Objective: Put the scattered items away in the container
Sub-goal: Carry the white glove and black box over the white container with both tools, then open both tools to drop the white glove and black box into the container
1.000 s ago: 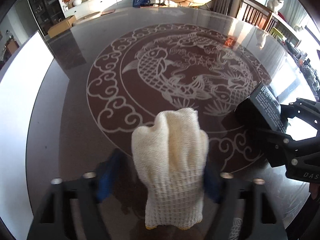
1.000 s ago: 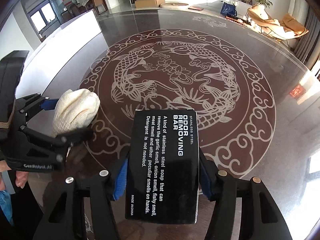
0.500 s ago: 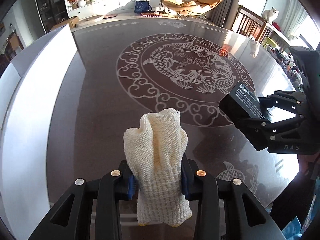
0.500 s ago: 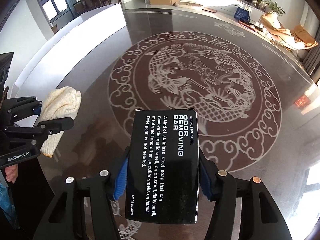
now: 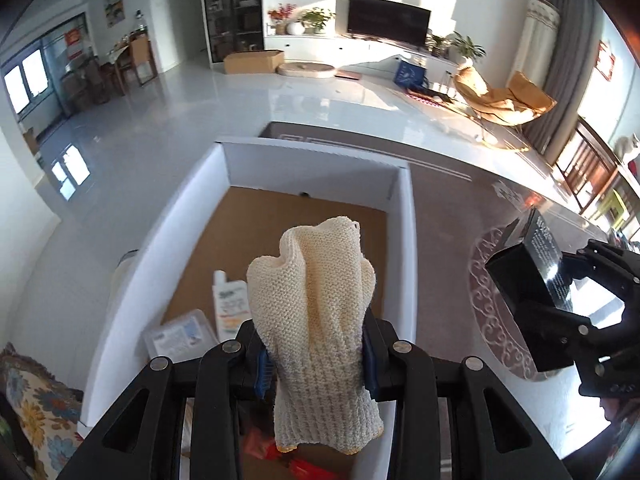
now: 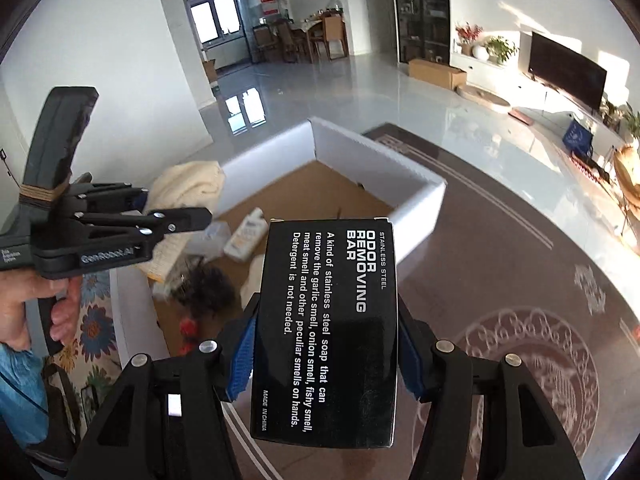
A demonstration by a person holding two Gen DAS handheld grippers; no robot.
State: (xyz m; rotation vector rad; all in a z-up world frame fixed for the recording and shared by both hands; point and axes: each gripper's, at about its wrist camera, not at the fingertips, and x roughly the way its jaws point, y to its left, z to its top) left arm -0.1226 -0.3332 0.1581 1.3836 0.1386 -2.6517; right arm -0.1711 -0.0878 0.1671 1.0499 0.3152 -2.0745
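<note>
Jaws clamp a knitted glove (image 5: 316, 320) and black soap box (image 6: 328, 328); released early, the box could miss the white container (image 5: 404, 240).

Home living room, television (image 5: 387, 26), lounge chair (image 5: 504, 98)

Bright sunlit room; floor glare; fisheye-warped edges.

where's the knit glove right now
The cream knit glove is clamped in the left gripper, held above the white box; in the right wrist view it shows at left, beside the black soap box.
</note>
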